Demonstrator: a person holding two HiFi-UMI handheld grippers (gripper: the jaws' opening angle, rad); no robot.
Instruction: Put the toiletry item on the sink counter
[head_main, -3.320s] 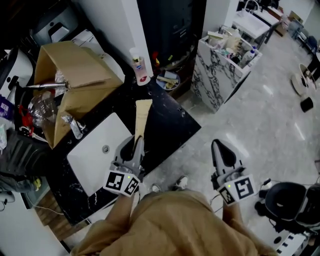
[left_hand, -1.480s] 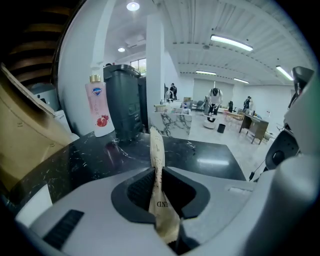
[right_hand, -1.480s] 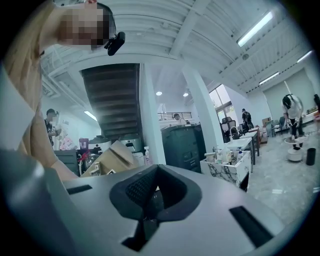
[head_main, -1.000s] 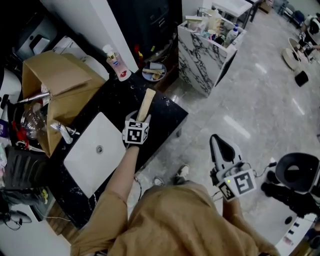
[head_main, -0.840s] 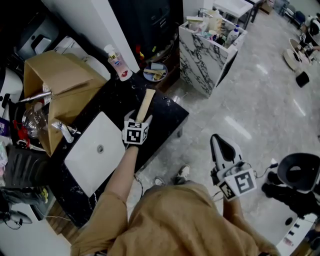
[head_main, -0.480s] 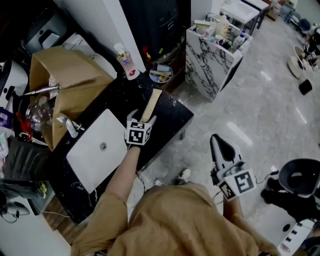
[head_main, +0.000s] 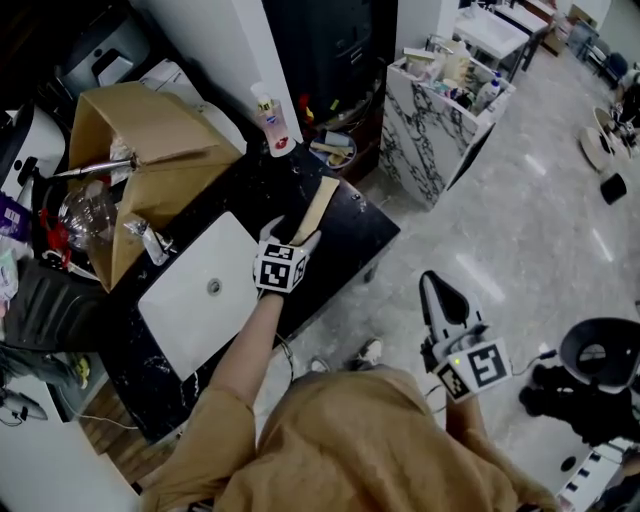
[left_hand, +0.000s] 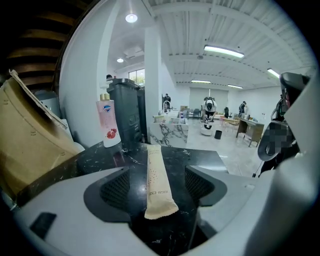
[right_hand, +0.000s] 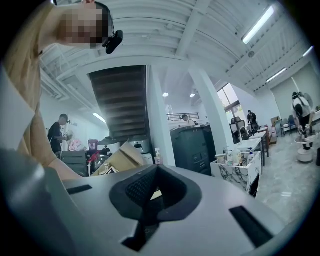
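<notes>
The placing looks done: the long beige packet (left_hand: 158, 182) lies flat on the black counter (head_main: 352, 238), its near end between the jaws of the left gripper (head_main: 292, 232) and the rest running straight ahead of it. Those jaws have just been opening and now stand wide apart, with neither pad touching the packet. As we judge it, all that is left is to draw this gripper back and clear of the packet.

The right gripper (head_main: 441, 292) hangs well off to the side over the floor, its jaws together with nothing in them.

The white basin (head_main: 195, 305), just left of the left gripper, holds nothing but its drain. Beyond the basin, further to the left, a cardboard box (head_main: 150, 150) sits with its flaps open; we cannot tell what is inside. Ahead of the left gripper, past the far end of the packet, a small dish (head_main: 335, 152) holds a few small things, and a pump bottle (left_hand: 107, 122) stands ahead and to the left. Further ahead and to the right, off the counter, a marble-patterned bin (head_main: 440, 140) is filled with bottles and tubes
</notes>
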